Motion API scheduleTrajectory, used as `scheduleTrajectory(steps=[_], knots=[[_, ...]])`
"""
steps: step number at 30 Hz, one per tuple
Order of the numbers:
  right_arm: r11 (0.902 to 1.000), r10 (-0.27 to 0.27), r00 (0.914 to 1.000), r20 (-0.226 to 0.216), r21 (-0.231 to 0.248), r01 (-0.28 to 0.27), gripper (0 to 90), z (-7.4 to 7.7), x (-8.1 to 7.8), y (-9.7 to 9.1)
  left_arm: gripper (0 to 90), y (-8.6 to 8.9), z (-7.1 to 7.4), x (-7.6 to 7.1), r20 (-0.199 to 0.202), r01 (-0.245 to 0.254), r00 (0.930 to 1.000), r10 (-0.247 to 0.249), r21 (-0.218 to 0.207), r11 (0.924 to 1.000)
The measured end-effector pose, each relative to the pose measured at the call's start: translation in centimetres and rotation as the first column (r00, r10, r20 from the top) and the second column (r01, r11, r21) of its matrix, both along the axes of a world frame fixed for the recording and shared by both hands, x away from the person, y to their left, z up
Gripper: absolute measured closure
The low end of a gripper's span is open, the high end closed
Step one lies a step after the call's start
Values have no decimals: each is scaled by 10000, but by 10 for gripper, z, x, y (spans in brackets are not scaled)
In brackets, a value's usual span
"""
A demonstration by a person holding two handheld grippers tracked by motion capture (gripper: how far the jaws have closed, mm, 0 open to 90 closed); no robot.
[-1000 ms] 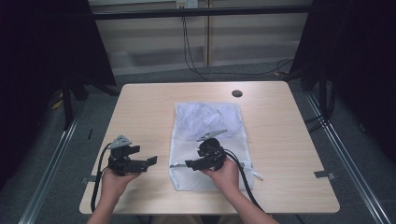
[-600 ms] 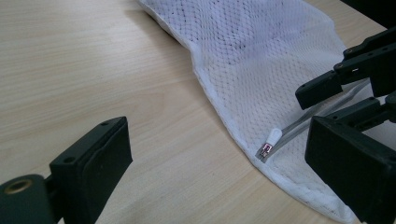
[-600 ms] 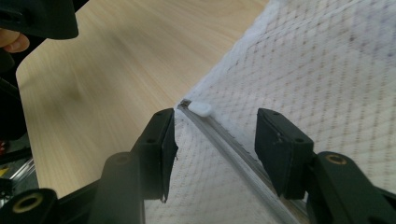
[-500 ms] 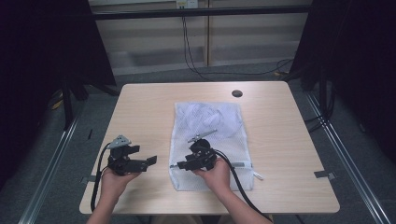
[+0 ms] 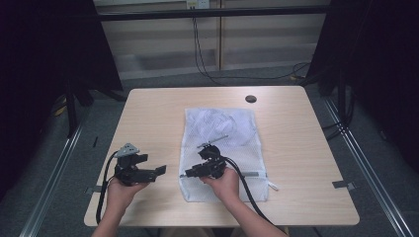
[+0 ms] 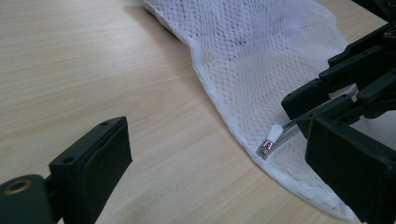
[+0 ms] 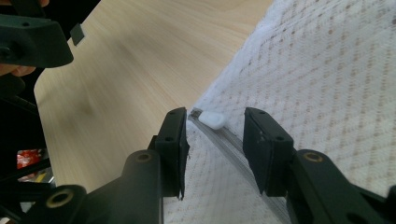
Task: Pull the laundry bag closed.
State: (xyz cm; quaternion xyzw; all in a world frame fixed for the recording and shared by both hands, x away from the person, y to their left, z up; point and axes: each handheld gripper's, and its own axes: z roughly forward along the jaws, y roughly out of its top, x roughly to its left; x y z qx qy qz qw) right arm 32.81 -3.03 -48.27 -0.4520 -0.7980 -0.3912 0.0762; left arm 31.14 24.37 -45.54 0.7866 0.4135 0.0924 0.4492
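Since the earlier high view, the right gripper (image 5: 189, 173) has slid leftward across the white mesh bag (image 5: 222, 128) to its near left corner, and its jaws have just been closing; the left gripper (image 5: 158, 171) has kept its place over bare table (image 5: 148, 113) just left of the bag. The bag lies flat in the middle of the table, its zipper running along the near edge. Judging from the right gripper view, the step in hand is taking hold of the small white zipper pull (image 7: 212, 120), which sits at the end of the zipper track (image 7: 243, 149) at the bag's corner. To do it well, the right gripper should settle so the pull sits squarely between the pads, then close on the tab alone without pinching the mesh beneath; the left gripper would likely need to pin the bag's corner so the fabric does not drag along once the pull is drawn. The right jaws stand partly open, one on each side of the pull, with gaps visible and nothing pressed yet. The left jaws are wide open, holding nothing, the pull (image 6: 272, 137) lying ahead between them.
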Motion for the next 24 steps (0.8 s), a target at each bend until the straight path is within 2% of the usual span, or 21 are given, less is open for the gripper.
scheduleTrajectory(steps=[7, 10, 11, 15, 21, 24], knots=[[10000, 45, 9999, -108, -76, -46, 627, -1, 3, 7, 68, 0, 0, 1, -20, 11, 10000, -11, 80, 10000], [9999, 93, 9997, -241, 78, -91, 635, -3, 5, 10, 68, 0, -1, 1, -26, 47, 10000, -46, 118, 9999], [9999, 140, 9997, -223, -24, -140, 647, -3, 6, 14, 69, 0, -1, 1, -37, 25, 10000, -24, 106, 9999], [9997, 229, 9991, -358, 77, -226, 695, -2, 8, 17, 67, 0, 0, 1, -40, -43, 10000, 43, 9, 10000], [9996, 281, 9984, -483, -86, -286, 735, -3, 9, 19, 68, 1, 0, 2, -16, -22, 10000, 22, 97, 10000], [9995, 319, 9981, -535, -23, -321, 764, -4, 9, 20, 68, 0, -1, 2, -47, -60, 10000, 61, 68, 10000]])
